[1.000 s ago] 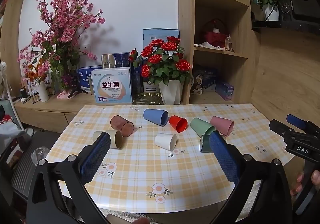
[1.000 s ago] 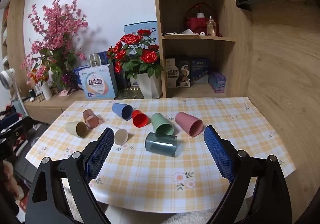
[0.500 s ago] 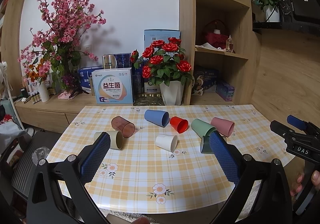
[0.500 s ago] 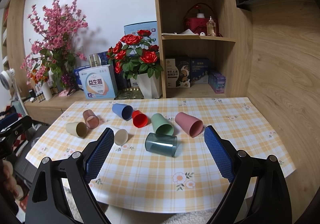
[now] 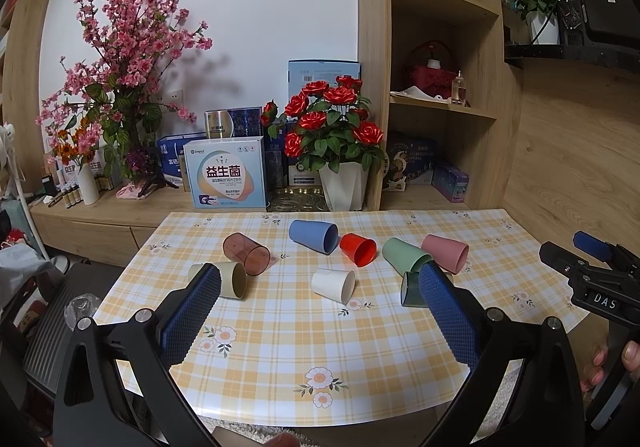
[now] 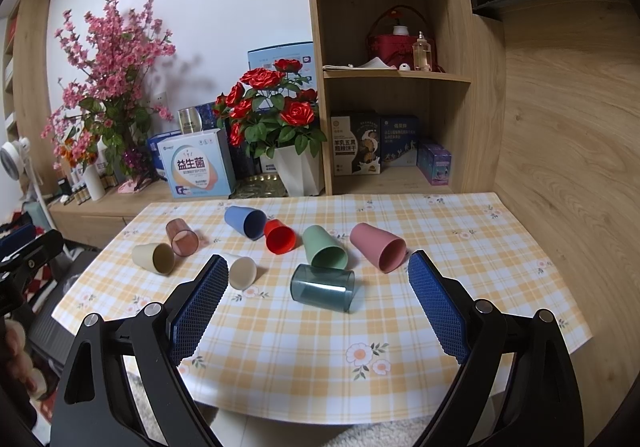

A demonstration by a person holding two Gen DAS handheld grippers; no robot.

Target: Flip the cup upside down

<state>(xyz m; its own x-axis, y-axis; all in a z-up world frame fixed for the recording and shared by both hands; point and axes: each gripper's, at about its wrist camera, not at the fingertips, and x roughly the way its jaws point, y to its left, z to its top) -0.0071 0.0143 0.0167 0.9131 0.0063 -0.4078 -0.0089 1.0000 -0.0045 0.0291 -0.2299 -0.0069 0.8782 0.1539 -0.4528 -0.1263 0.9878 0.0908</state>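
Plastic cups in eight colours lie on their sides across the far half of the checked table (image 6: 440, 287), none yet turned rim-down, so we judge the flipping has not begun. We hold our right gripper (image 6: 316, 287) low at the near edge with its blue pads spread wide and nothing between them; the teal cup (image 6: 322, 287) lies centred in that gap, which is likely why we are lined up this way (it looks the obvious first pick). Just beyond it lie the green cup (image 6: 324, 249) and the pink cup (image 6: 378, 247), with the red cup (image 6: 280, 237) and blue cup (image 6: 244, 221) farther back.

Our left gripper (image 5: 316, 311) is equally wide apart and empty, hanging back from the near edge, facing the white cup (image 5: 333, 284). To its left lie the beige cup (image 5: 230, 279) and the brown translucent cup (image 5: 246, 253), mouths turned toward us.
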